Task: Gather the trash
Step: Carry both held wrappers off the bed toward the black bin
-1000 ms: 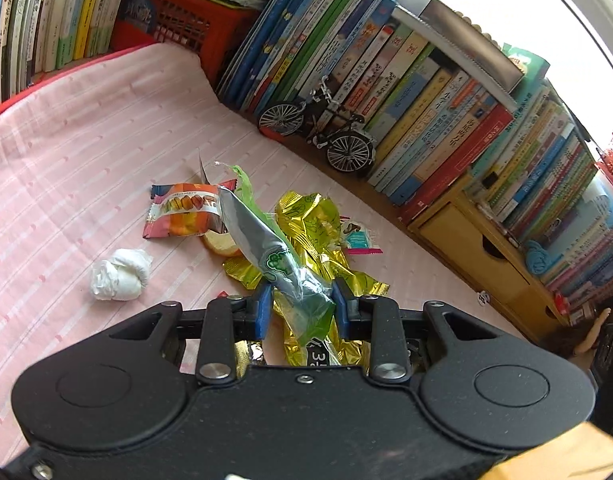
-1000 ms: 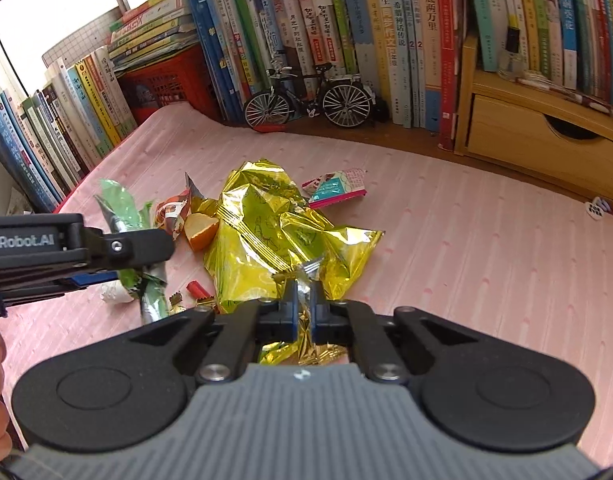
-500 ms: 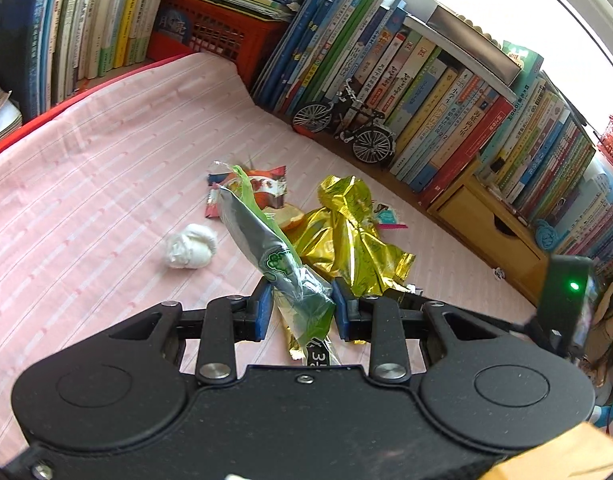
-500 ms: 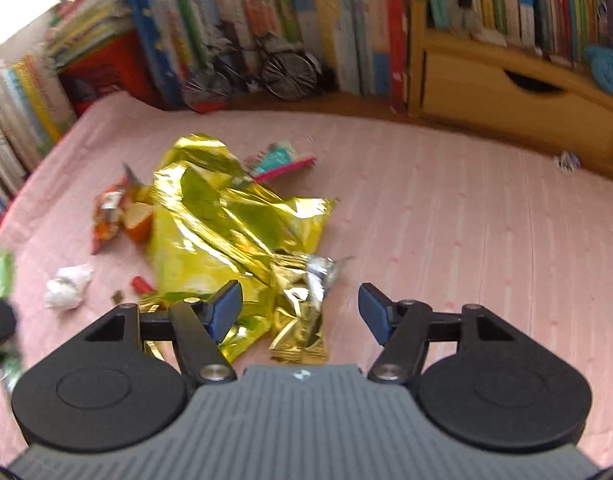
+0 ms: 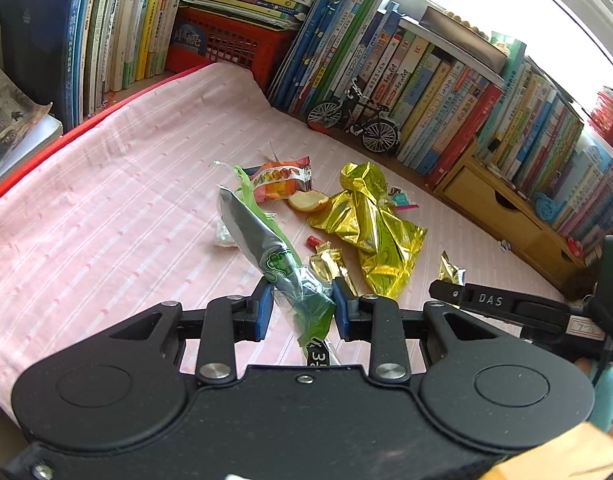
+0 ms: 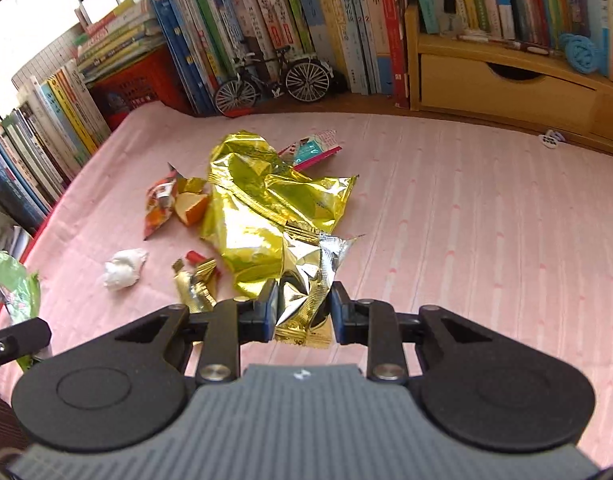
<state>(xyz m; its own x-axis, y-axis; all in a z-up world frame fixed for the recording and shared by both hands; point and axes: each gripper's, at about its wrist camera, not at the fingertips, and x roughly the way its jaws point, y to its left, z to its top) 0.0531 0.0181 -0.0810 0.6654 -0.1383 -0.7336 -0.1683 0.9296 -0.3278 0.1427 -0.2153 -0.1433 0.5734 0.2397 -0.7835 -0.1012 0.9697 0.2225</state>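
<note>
My left gripper [image 5: 302, 308] is shut on a green and silver wrapper [image 5: 266, 248], held above the pink cloth [image 5: 106, 220]. My right gripper [image 6: 302, 312] is shut on a small crumpled gold wrapper [image 6: 306, 304], which also shows in the left wrist view [image 5: 450, 272]. On the cloth lie a large gold foil bag [image 6: 266, 216], an orange snack wrapper [image 6: 158, 204], a piece of bread [image 6: 190, 206], a white tissue wad [image 6: 122, 268], another small gold wrapper [image 6: 194, 284], a red scrap [image 6: 194, 257] and a teal and pink packet [image 6: 312, 148].
Rows of books line the back and left sides. A toy bicycle [image 6: 274, 76] stands before the books, a red crate [image 5: 226, 40] sits in the corner, and a wooden drawer box [image 6: 506, 92] is at the right. The cloth's red edge [image 5: 46, 152] runs along the left.
The right gripper opened over the gold pile, then shut on the small gold wrapper. The left gripper rose and drew back from the pile with the green wrapper in it.
</note>
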